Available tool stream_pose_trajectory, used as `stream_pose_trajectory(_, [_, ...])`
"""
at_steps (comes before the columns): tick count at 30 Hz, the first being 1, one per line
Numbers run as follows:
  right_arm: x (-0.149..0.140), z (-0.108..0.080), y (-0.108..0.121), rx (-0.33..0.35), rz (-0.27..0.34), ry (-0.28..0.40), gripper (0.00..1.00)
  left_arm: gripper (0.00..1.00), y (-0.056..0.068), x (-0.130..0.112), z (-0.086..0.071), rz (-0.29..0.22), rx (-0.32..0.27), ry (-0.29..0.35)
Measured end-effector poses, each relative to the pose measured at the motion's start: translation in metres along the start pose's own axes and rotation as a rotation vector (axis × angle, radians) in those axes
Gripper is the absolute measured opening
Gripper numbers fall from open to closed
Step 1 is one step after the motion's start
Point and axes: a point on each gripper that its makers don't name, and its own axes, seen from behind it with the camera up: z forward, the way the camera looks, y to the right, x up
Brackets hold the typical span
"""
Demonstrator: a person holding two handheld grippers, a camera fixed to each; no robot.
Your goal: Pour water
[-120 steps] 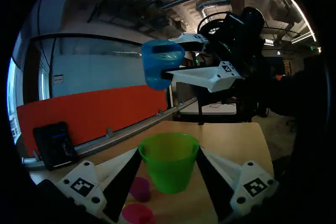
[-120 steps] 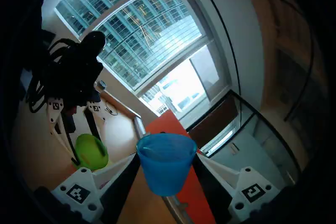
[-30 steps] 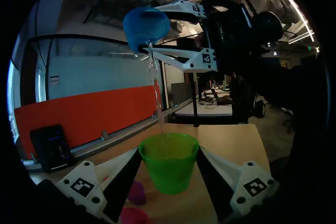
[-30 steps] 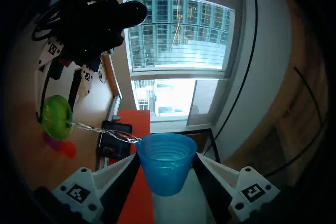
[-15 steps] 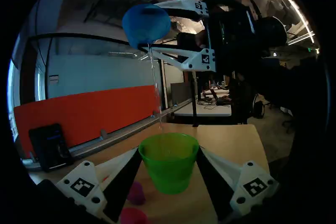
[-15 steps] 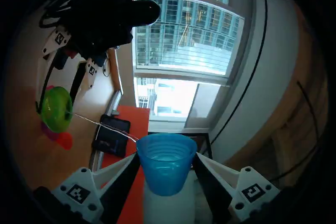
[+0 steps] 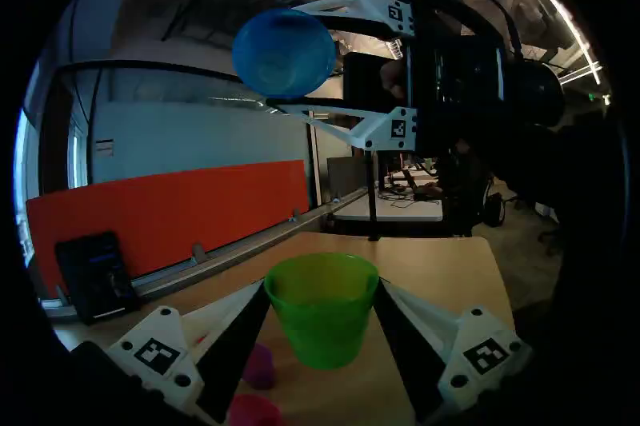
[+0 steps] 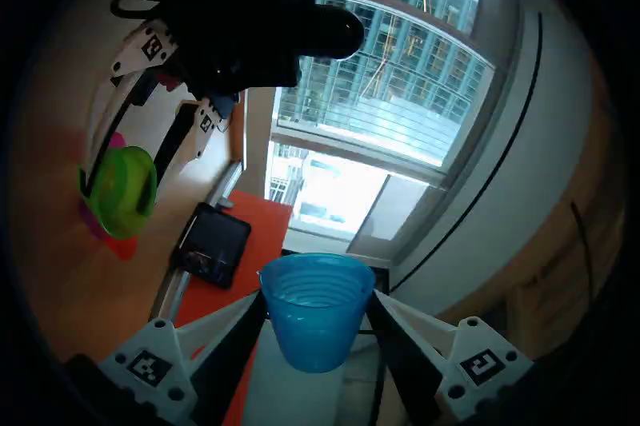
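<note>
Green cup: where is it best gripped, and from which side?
Grip the green cup across its side wall, just under the rim, coming in level from the side, as the left claw does: it stands upright and tapers downward, so the wider rim should not slip through.

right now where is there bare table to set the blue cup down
In the left gripper view, the table is bare behind and right of the green cup, out to its far edge. Left of it is crowded: pink cups close by, a dark tablet against the orange panel.

Orange partition (image 7: 160, 206), wooden table (image 7: 448, 266), tall window (image 8: 384, 98).
</note>
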Motion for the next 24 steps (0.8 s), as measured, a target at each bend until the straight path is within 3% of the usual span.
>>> stream_pose_trajectory(5, [0.0, 0.0, 0.0, -0.009, 0.054, 0.003, 0.89, 0.87, -0.002, 0.0, 0.0, -0.001, 0.005, 0.002])
stream_pose_trajectory(8, [-0.004, -0.001, 0.002, -0.024, 0.135, -0.004, 0.89, 0.87, -0.004, 0.002, -0.001, 0.001, 0.011, 0.004])
stream_pose_trajectory(11, [-0.011, -0.003, 0.003, -0.04, 0.251, -0.014, 0.89, 0.87, -0.005, 0.004, -0.003, 0.002, 0.016, 0.008])
stream_pose_trajectory(17, [-0.023, -0.008, -0.004, -0.044, 0.538, -0.047, 0.89, 0.87, -0.007, 0.006, -0.006, 0.002, 0.024, 0.017])
stream_pose_trajectory(24, [-0.019, -0.012, -0.014, -0.027, 0.85, -0.059, 0.89, 0.87, -0.009, 0.009, -0.009, 0.009, 0.033, 0.02])
